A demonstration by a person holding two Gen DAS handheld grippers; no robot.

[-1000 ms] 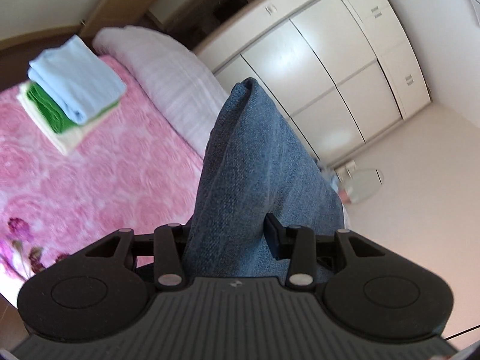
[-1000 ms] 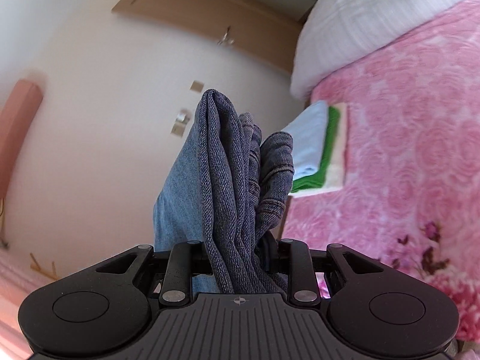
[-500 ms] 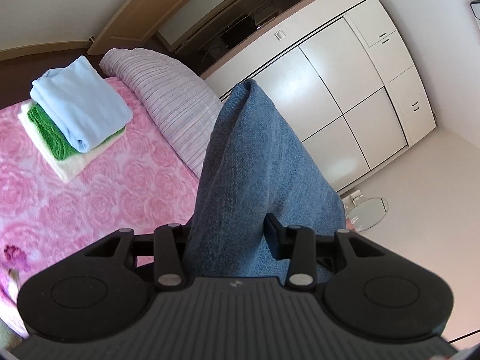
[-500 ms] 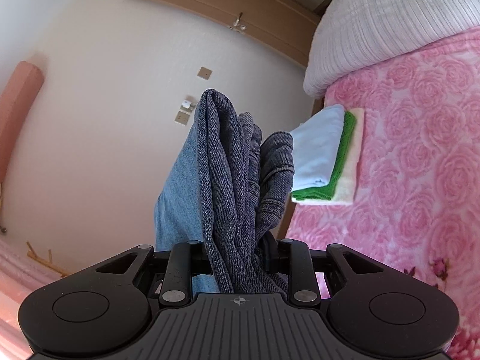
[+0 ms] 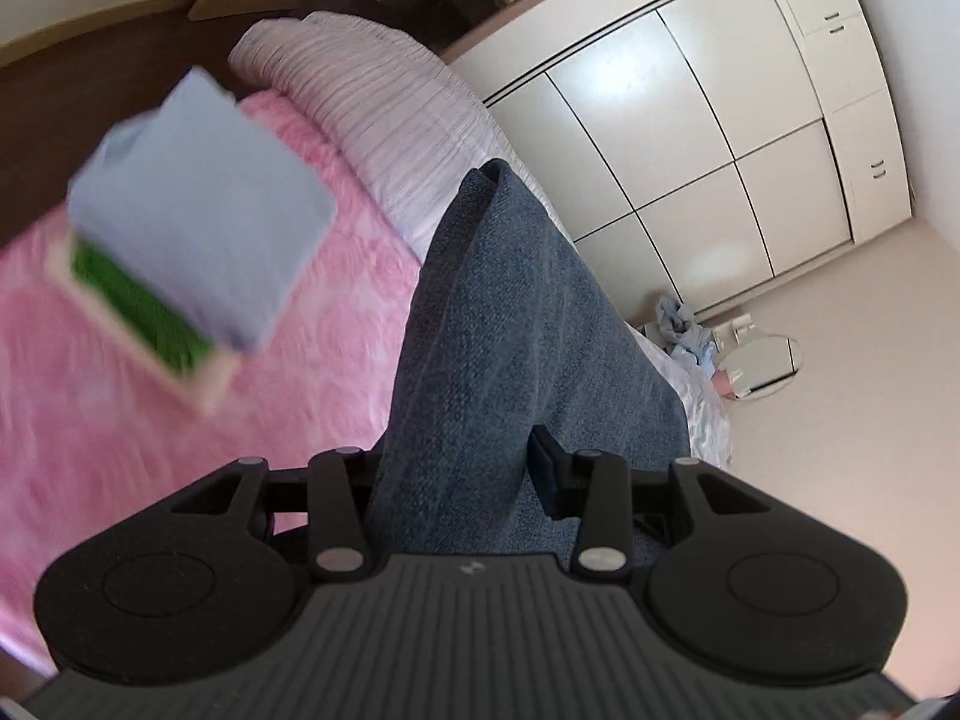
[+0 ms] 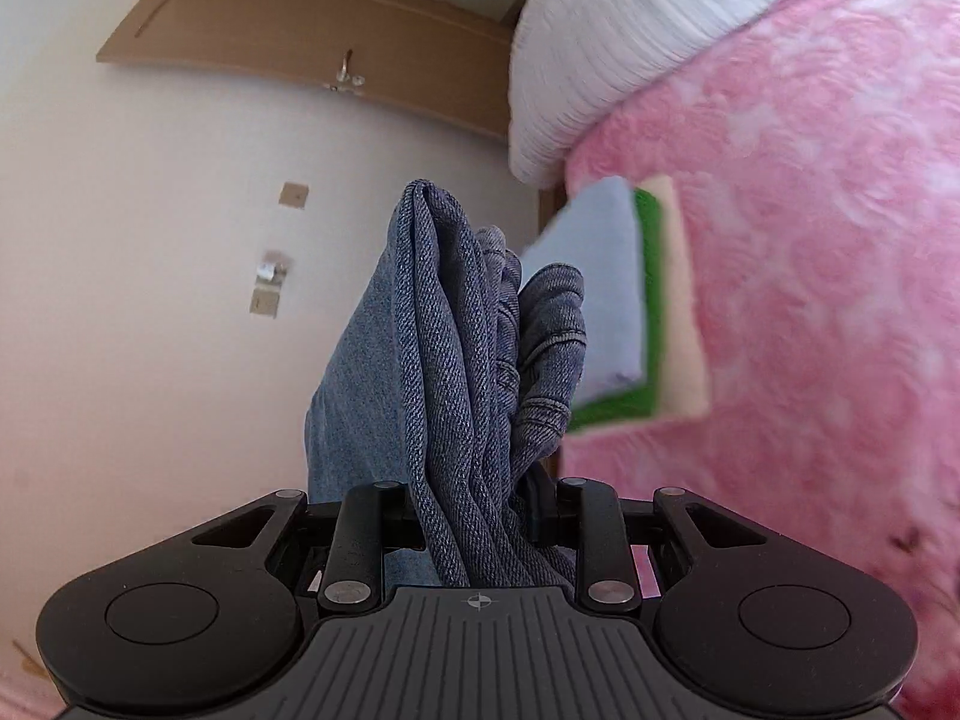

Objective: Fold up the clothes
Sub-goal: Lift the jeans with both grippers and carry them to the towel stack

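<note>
Folded blue jeans fill the middle of the left wrist view, clamped in my left gripper, which is shut on them. In the right wrist view the bunched layers of the same jeans stand up between the fingers of my right gripper, also shut on them. The jeans hang in the air above the pink bedspread. A stack of folded clothes, light blue on green on cream, lies on the bed to the left; the stack sits just right of the jeans in the right wrist view.
A striped white pillow lies at the head of the bed. White wardrobe doors line the far wall. A crumpled blue garment and a round mirror are on the floor. A wooden door is in the pale wall.
Both grippers have carried the jeans toward the stack of folded clothes, which now looks much larger and nearer in both views. The grip on the jeans is unchanged.
</note>
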